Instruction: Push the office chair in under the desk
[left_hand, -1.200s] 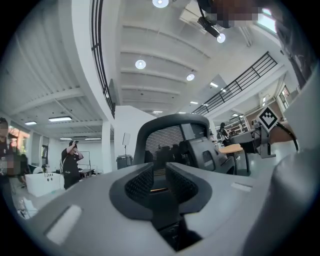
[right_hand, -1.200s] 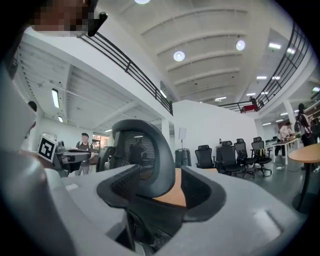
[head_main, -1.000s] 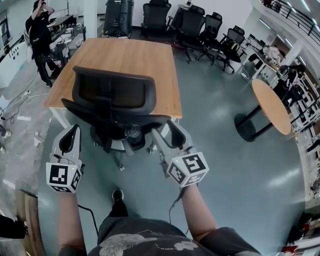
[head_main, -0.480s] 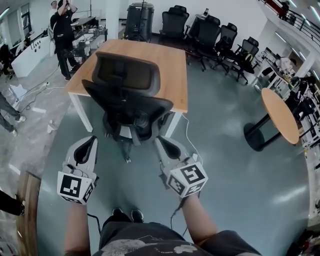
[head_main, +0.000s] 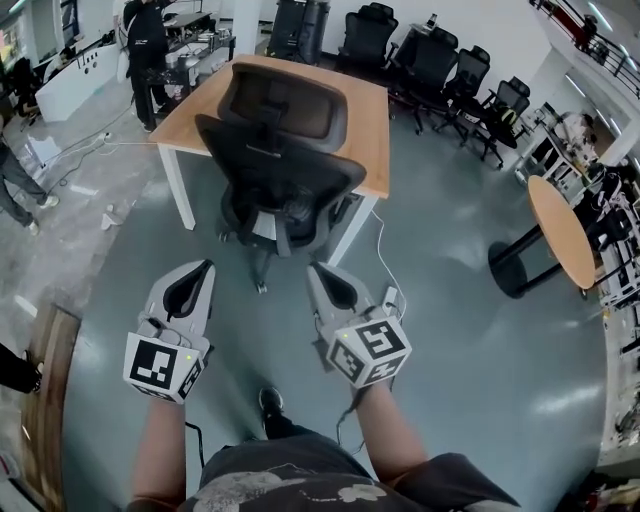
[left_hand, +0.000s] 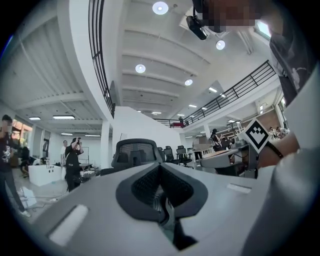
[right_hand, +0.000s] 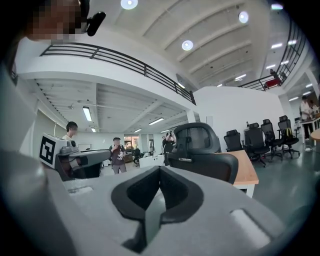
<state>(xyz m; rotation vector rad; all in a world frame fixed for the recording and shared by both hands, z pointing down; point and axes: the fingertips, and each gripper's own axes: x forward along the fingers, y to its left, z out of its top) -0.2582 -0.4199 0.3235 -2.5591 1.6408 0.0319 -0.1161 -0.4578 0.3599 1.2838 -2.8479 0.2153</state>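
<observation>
The black mesh office chair (head_main: 280, 165) stands at the near edge of the wooden desk (head_main: 372, 110), backrest toward me, seat partly under the top. Both grippers hang over the grey floor short of the chair and touch nothing. My left gripper (head_main: 204, 268) is shut and empty. My right gripper (head_main: 315, 270) is shut and empty too. In the left gripper view the chair (left_hand: 134, 152) shows beyond the closed left gripper (left_hand: 160, 167). The right gripper view has the chair (right_hand: 202, 150) and desk (right_hand: 247, 172) ahead of the closed right gripper (right_hand: 160, 170).
A person (head_main: 145, 40) stands at the far left by a cluttered bench. A row of black chairs (head_main: 440, 70) lines the back. A round wooden table (head_main: 560, 230) is at the right. A cable (head_main: 383, 255) runs across the floor from the desk. My foot (head_main: 268, 402) is below.
The right gripper's jaws went from open to shut. Both grippers have drawn back from the chair, which now sits further off, closer in at the desk.
</observation>
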